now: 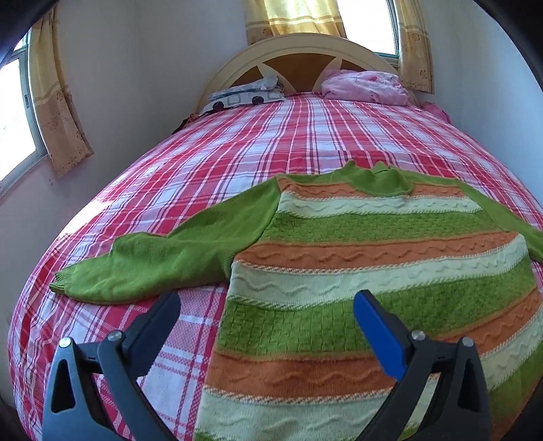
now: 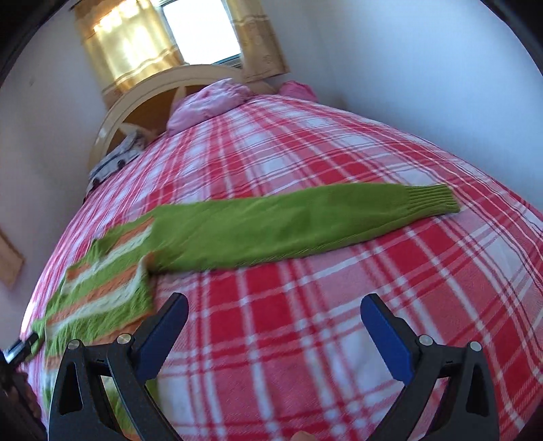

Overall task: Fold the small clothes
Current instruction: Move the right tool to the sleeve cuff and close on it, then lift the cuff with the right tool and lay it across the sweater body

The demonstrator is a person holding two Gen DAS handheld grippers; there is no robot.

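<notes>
A home bedroom is shown. A bed (image 1: 258, 142) covered with a red-and-white plaid sheet is backed by a curved wooden headboard (image 1: 292, 54). Pillows (image 1: 244, 95) and pink bedding (image 1: 366, 86) are piled at its head, and yellow curtains (image 1: 57, 101) are hung at the windows (image 1: 13, 112).

A bed covered by a red-and-white plaid sheet (image 1: 237, 163) fills both views. At 12 o'clock in the left wrist view stands a curved cream headboard (image 1: 298, 54) with an orange-brown inset. Just below it, at 11 o'clock, lies a grey-and-white patterned pillow (image 1: 244, 95), and at 1 o'clock a crumpled pink bundle (image 1: 366, 86), well apart from the pillow. Yellow curtains (image 1: 295, 17) hang by a bright window (image 1: 366, 23) above the headboard; another curtain (image 1: 57, 101) and window (image 1: 13, 112) sit at 9 o'clock on the white wall (image 1: 152, 68).
</notes>
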